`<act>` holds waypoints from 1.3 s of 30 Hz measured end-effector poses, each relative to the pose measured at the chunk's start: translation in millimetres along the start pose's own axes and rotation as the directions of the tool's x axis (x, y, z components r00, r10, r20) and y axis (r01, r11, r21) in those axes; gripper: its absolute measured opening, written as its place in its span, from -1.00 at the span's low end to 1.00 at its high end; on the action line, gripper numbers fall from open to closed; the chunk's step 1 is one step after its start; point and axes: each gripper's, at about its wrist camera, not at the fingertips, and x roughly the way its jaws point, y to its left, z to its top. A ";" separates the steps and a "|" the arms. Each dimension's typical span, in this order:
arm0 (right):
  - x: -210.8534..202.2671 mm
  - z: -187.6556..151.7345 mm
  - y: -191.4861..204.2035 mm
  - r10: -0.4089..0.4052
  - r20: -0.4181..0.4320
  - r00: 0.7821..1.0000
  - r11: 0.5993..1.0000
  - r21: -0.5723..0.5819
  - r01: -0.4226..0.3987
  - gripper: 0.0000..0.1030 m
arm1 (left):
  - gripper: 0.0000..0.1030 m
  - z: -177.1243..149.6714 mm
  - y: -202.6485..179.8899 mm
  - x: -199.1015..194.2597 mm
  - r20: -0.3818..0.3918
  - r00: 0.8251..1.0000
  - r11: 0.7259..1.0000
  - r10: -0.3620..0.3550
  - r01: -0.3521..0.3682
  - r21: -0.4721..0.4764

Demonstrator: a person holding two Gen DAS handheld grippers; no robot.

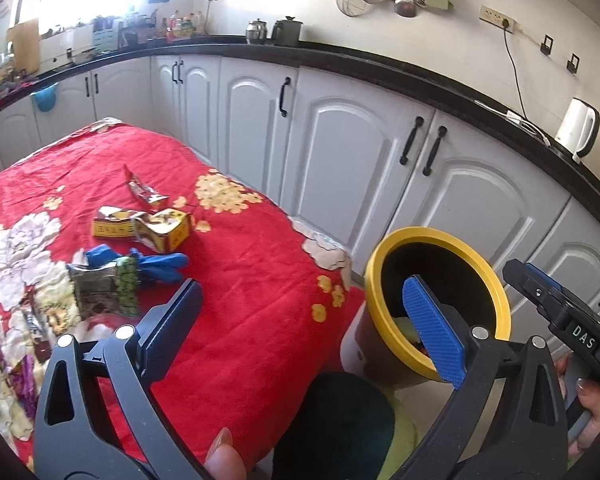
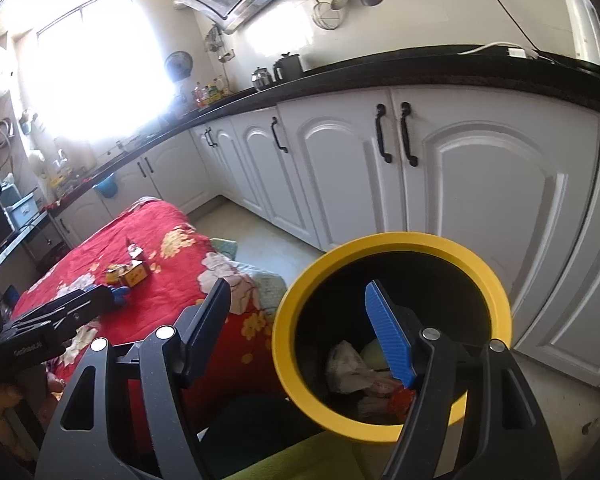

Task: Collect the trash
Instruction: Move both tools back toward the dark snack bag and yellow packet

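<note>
Both sets of jaws stand wide apart with nothing between them. The left gripper [image 1: 300,316] hovers over the near edge of the red flowered cloth [image 1: 240,320] on the desk, where a yellow carton [image 1: 148,228], a torn wrapper [image 1: 144,192], a blue glove [image 1: 156,264] and more wrappers [image 1: 100,292] lie ahead and to the left of its jaws. The right gripper [image 2: 300,320] hangs over the yellow-rimmed bin [image 2: 292,380], whose crumpled trash [image 2: 348,368] lies just below its jaws.
</note>
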 end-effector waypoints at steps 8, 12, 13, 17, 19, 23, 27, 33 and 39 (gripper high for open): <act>1.7 1.8 26.3 0.037 -0.004 0.999 0.999 -0.038 -0.037 0.40 | 0.78 0.3 23.2 -11.4 0.023 0.999 0.999 0.039 -0.039 -0.031; 4.0 2.8 42.4 0.062 -0.010 0.998 0.996 -0.063 -0.062 0.41 | 0.78 0.7 37.5 -15.5 0.031 0.998 0.997 0.063 -0.061 -0.051; 5.1 3.2 46.1 0.069 -0.014 0.998 0.995 -0.070 -0.070 0.41 | 0.78 0.3 41.0 -16.4 0.032 0.997 0.996 0.069 -0.067 -0.056; 10.3 5.5 60.9 0.095 -0.024 0.995 0.991 -0.090 -0.096 0.41 | 0.78 -0.9 57.1 -18.2 0.033 0.995 0.992 0.098 -0.095 -0.081; 13.6 7.1 68.5 0.103 -0.028 0.994 0.989 -0.102 -0.105 0.41 | 0.78 -1.8 66.7 -18.3 0.031 0.993 0.989 0.114 -0.110 -0.101; 19.5 9.2 80.9 0.124 -0.041 0.991 0.985 -0.116 -0.129 0.41 | 0.78 -3.0 82.7 -16.7 0.026 0.990 0.982 0.141 -0.137 -0.133; 30.1 11.7 94.2 0.148 -0.063 0.987 0.980 -0.128 -0.155 0.41 | 0.78 -5.4 96.9 -13.4 0.015 0.987 0.974 0.160 -0.155 -0.163; 51.4 17.1 111.8 0.182 -0.099 0.978 0.971 -0.142 -0.195 0.41 | 0.78 -9.9 114.4 -4.5 -0.012 0.984 0.965 0.177 -0.176 -0.194; 78.6 26.1 126.2 0.222 -0.145 0.964 0.959 -0.146 -0.243 0.41 | 0.78 -14.0 128.7 9.7 -0.050 0.978 0.954 0.201 -0.207 -0.216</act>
